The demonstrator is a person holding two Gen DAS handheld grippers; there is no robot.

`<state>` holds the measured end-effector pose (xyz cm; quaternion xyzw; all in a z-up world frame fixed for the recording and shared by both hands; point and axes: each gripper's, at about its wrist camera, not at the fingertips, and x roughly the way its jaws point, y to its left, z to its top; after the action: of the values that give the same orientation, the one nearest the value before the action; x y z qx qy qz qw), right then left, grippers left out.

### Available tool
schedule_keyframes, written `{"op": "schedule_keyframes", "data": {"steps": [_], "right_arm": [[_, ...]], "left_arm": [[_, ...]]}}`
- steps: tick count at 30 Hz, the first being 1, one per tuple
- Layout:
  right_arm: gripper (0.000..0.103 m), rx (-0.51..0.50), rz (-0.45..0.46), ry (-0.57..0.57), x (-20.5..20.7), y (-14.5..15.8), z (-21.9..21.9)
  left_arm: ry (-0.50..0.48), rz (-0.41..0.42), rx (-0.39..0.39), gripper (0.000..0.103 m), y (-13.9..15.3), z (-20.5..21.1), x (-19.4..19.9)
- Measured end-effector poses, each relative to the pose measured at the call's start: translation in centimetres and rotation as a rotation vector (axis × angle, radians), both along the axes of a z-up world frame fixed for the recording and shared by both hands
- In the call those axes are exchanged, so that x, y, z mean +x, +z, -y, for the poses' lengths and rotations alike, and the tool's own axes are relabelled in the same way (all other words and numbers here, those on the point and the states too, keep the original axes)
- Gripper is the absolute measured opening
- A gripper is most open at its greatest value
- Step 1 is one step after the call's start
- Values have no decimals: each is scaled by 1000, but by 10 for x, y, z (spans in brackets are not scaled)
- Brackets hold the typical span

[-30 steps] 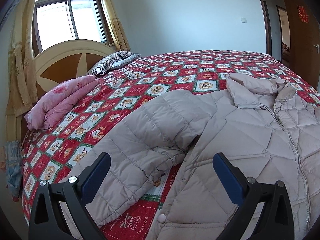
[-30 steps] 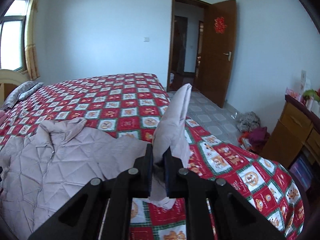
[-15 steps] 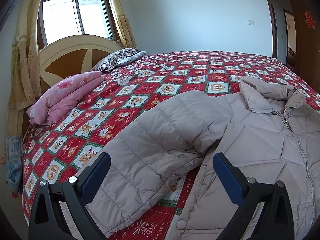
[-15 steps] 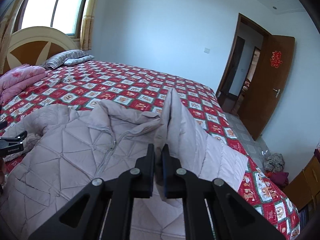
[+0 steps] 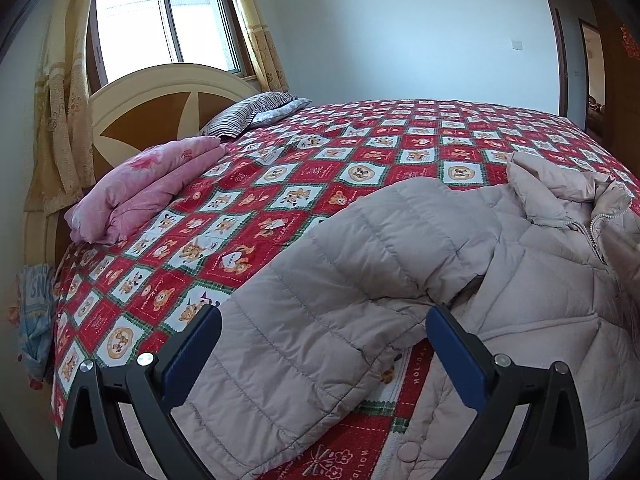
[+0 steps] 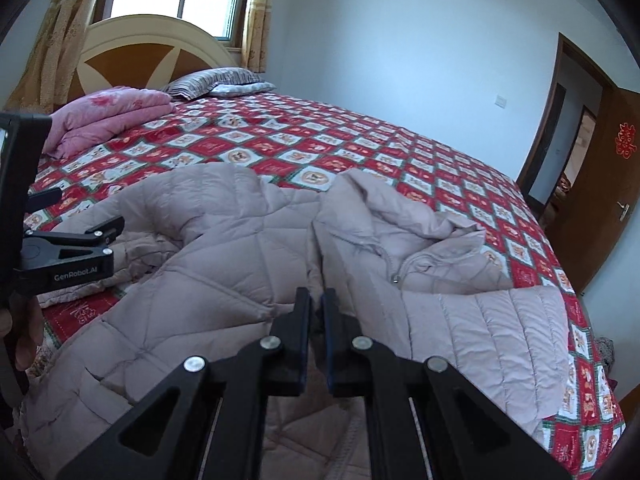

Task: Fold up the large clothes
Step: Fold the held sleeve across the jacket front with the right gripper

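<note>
A pale pink quilted jacket (image 5: 532, 280) lies face up on the bed, zip and collar toward the far side. Its left sleeve (image 5: 320, 280) stretches out over the red patterned bedspread (image 5: 320, 168). My left gripper (image 5: 322, 316) hangs open just above that sleeve, touching nothing; it also shows in the right wrist view as the left gripper (image 6: 80, 236), held by a hand. My right gripper (image 6: 316, 300) is shut on a fold of the jacket (image 6: 224, 248). The right sleeve (image 6: 480, 320) lies folded across the jacket's front.
A folded pink quilt (image 5: 152, 188) and a striped pillow (image 5: 248, 114) lie by the headboard (image 5: 160, 96). A blue cloth (image 5: 34, 320) hangs at the bed's left edge. A brown door (image 6: 600, 200) stands open beyond the bed's far right corner.
My right gripper swung left and down with the sleeve, bringing it from upright in the air to lying over the jacket front. The left gripper drifted slightly left, still open.
</note>
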<state>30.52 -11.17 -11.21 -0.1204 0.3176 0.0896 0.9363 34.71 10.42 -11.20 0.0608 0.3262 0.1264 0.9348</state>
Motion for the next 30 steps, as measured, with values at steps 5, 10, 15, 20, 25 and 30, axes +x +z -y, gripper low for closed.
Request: {"op": "schedule_keyframes", "data": {"steps": [5, 10, 15, 20, 25, 30], "right_arm": [[9, 11, -88, 24, 9, -32, -15], [52, 89, -164, 76, -5, -47, -14], [66, 153, -127, 154, -42, -26, -18], [66, 216, -98, 125, -67, -6, 6], [61, 231, -76, -130, -55, -3, 91], [61, 254, -26, -491, -22, -2, 203]], "left_arm": [[10, -14, 11, 102, -5, -5, 1], [12, -2, 20, 102, 0, -3, 1], [23, 10, 10, 102, 9, 0, 2], [-6, 22, 8, 102, 17, 20, -3], [-91, 33, 29, 102, 22, 63, -8], [-147, 42, 30, 102, 26, 103, -9]]}}
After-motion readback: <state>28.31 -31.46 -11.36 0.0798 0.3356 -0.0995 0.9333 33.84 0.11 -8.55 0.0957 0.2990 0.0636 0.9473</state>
